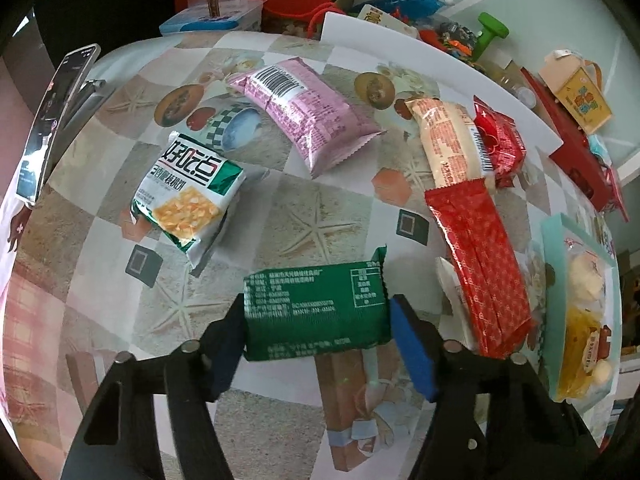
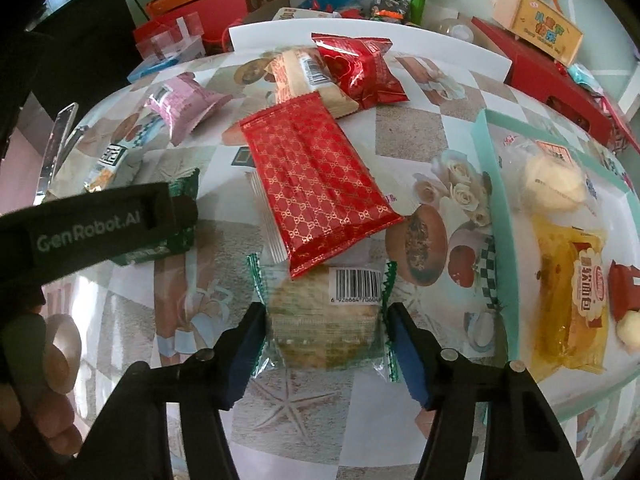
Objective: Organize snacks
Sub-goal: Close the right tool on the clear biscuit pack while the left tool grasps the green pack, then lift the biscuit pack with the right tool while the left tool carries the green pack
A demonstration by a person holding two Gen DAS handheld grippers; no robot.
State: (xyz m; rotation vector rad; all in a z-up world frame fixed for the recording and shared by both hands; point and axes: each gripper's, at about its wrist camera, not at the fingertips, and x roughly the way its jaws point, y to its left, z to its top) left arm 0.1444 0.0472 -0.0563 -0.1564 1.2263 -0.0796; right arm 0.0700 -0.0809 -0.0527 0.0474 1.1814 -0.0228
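Both grabs are mid-pinch. The left gripper (image 1: 318, 320) has its blue pads against the ends of the dark green foil snack packet (image 1: 316, 312) on the patterned tablecloth (image 1: 280, 200), so it looks clamped. The right gripper (image 2: 326, 336) brackets the clear-wrapped round cracker pack with green crimped ends (image 2: 324, 320); pad contact unclear, can't tell. Squeeze gently, lift straight, and clear the overlapping red gold-patterned pouch (image 2: 316, 176). Likely target: the mint-rimmed tray (image 2: 490, 184). Only the right view shows the tray's contents clearly; only the left shows the white-green cracker bag (image 1: 188, 192) fully.
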